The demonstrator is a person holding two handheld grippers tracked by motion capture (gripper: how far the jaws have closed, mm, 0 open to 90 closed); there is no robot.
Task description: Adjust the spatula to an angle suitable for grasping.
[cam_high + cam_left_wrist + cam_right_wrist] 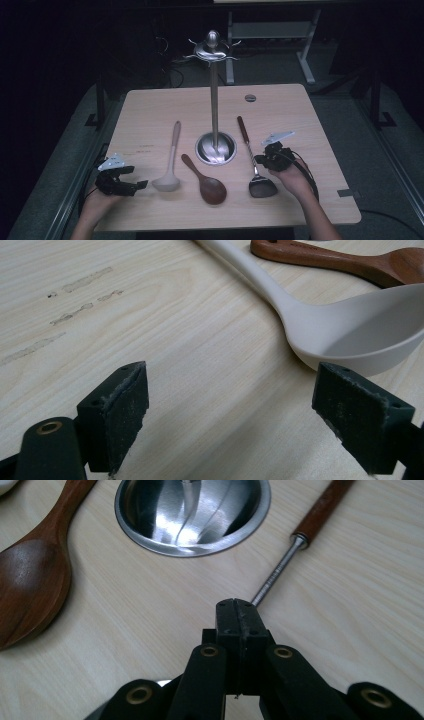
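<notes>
**So: R claw shut at the spatula's shaft, stand sits up-left of it**

Low right of the high view, the right claw [265,160] sits over the dark-headed spatula with steel shaft and red-brown wooden handle [245,137], just above its head. In the right gripper view the right claw [237,615] is fully closed, pads pressed flat together w/ no gap showing. The spatula's shaft [280,570] comes out from right behind the tips and runs off to the upper right. Can't tell whether the thin rod is pinched low down or just passes under.

Key relation: the spatula's long axis runs nearly straight up the frame in the high view, leaning slightly left, head at the bottom, handle end at the top. The tall steel utensil stand with hooked top and round dish base [215,100] is just left of it, approx. centre of the pale wooden desk [150,110]. So the handle end, not the head, lies nearest the stand, and the right hand is clearly the nearer one.

The left claw [137,185] rests at lower left, wide open and empty; in its own view the left claw [230,390] points at the cream plastic ladle [350,330]. The dark wooden spoon [207,185] lies btw ladle and spatula.
</notes>
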